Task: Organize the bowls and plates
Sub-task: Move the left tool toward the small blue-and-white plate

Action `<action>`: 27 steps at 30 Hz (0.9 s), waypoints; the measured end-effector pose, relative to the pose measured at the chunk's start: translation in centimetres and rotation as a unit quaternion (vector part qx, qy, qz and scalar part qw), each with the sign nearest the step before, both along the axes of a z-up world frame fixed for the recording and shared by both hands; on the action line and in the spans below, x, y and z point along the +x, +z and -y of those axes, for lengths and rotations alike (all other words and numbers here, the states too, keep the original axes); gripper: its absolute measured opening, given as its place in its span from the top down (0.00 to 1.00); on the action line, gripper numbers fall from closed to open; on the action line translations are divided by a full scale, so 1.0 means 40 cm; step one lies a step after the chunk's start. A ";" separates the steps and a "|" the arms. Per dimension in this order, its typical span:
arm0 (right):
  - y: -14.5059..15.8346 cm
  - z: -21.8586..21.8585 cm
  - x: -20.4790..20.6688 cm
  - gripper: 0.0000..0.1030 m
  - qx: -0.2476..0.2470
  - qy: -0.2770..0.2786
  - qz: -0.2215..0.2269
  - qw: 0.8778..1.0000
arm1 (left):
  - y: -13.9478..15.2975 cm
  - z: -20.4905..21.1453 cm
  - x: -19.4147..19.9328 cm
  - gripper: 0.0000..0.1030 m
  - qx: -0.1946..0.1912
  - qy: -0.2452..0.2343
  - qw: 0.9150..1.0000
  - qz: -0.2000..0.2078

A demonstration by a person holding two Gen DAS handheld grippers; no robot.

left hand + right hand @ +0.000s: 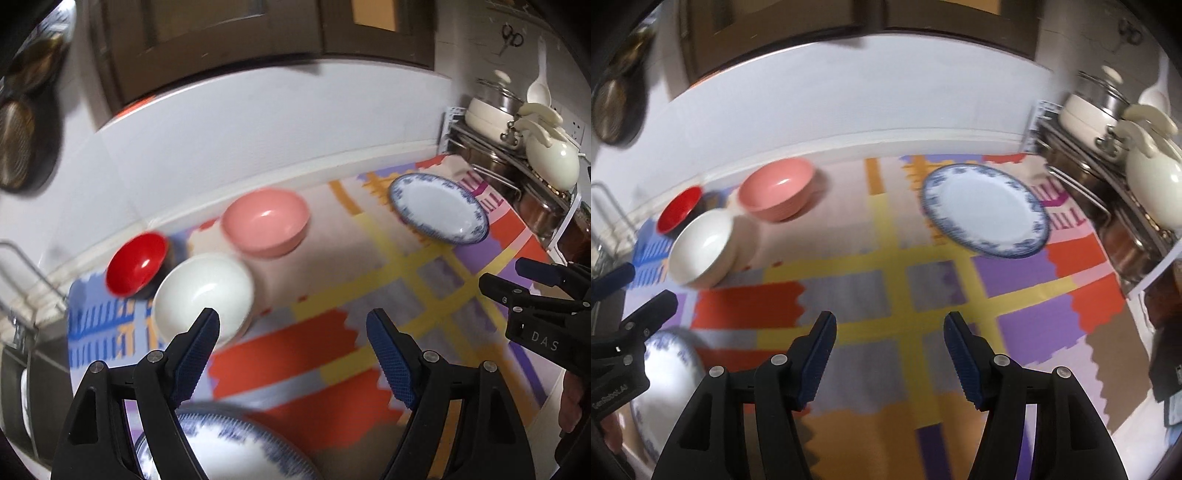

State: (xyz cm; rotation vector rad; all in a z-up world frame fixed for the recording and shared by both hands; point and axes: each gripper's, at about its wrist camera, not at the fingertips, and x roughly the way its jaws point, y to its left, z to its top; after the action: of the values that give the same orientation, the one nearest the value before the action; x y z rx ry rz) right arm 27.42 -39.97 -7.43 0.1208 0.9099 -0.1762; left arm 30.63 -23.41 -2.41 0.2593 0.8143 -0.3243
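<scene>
On the colourful mat (325, 280) sit a pink bowl (266, 225), a white bowl (203, 295) and a red bowl (136, 264) at the back left, and a blue-rimmed plate (439, 208) at the back right. A second blue-rimmed plate (225, 446) lies just under my left gripper (293, 321), which is open and empty. My right gripper (890, 325) is open and empty over the mat's middle. The right wrist view shows the same pink bowl (777, 194), white bowl (701, 249), red bowl (679, 208), far plate (984, 210) and near plate (668, 373).
A metal rack (513, 173) with pots and white cookware stands at the right. A white wall (258, 129) backs the counter. A wire dish rack (22, 280) is at the left edge. Pans hang at the upper left.
</scene>
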 end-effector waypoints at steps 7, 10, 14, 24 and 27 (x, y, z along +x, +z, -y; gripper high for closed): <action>0.025 0.122 0.035 0.40 -0.004 -0.041 0.011 0.999 | 0.019 0.129 0.079 0.21 -0.012 -0.026 1.000 -0.012; 0.033 0.170 0.054 0.40 -0.008 -0.054 0.014 0.998 | 0.017 0.174 0.110 0.21 -0.011 -0.032 0.999 -0.015; 0.036 0.224 0.088 0.40 -0.015 -0.066 0.016 0.998 | 0.010 0.229 0.148 0.21 -0.007 -0.037 0.999 -0.017; 0.010 0.350 0.185 0.40 -0.029 -0.098 0.020 0.995 | -0.033 0.355 0.256 0.21 0.002 -0.046 0.998 -0.033; -0.007 0.384 0.208 0.40 -0.026 -0.108 0.019 0.994 | -0.052 0.394 0.288 0.21 0.009 -0.051 0.998 -0.037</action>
State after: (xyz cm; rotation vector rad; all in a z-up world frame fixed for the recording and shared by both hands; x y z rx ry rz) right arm 35.75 -55.33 -7.71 0.1735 0.8524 -0.3977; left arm 42.16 -39.17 -4.50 0.3069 0.8793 -0.4243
